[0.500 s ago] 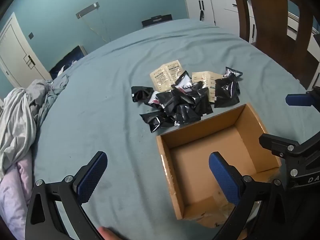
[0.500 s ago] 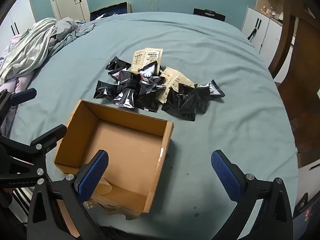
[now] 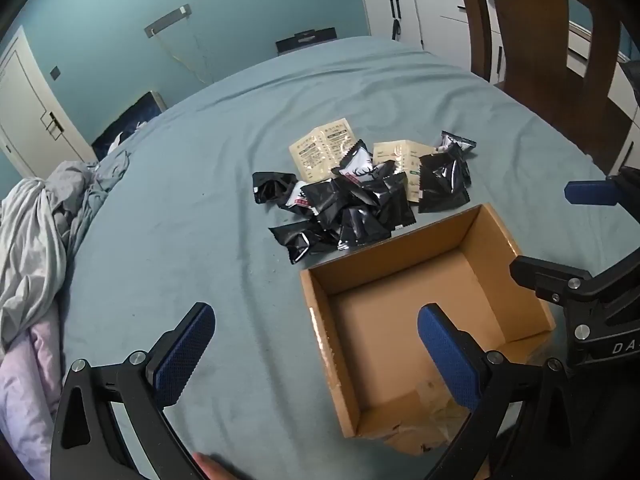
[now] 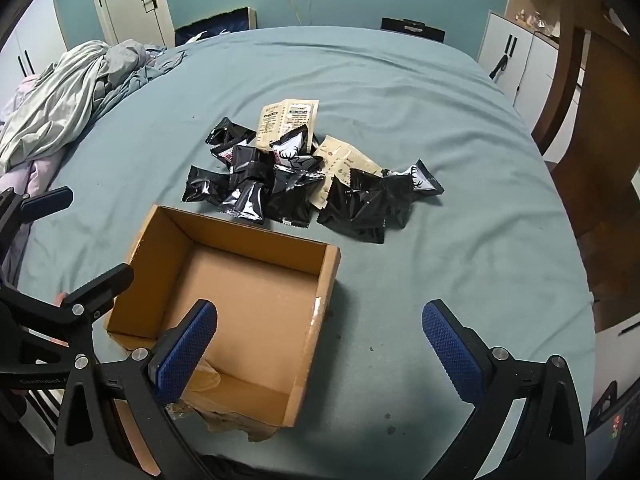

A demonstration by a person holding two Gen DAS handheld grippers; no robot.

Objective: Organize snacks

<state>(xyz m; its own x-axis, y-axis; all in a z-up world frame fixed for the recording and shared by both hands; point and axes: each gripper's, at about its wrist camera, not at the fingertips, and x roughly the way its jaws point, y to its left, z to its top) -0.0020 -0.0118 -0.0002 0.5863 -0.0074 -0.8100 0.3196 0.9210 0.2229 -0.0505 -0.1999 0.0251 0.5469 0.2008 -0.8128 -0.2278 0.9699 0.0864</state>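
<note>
Both tools, left tool (image 3: 316, 354) and right tool (image 4: 320, 350), stood wide and empty above a teal-sheeted bed (image 3: 200, 200). The snack packets (image 3: 360, 196), print unreadable, lay heaped beside an empty cardboard box (image 4: 332, 276); teal walls behind.

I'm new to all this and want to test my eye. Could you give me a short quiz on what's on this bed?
1. True or false: the cardboard box already holds snacks.
2. Which packets in the snack pile are more numerous: A black, B beige?
3. What lies bunched at the bed's edge, away from the pile?

Key: 1 false, it is empty. 2 A. 3 Crumpled bedding. Both the left gripper and right gripper are open and hold nothing.
</note>
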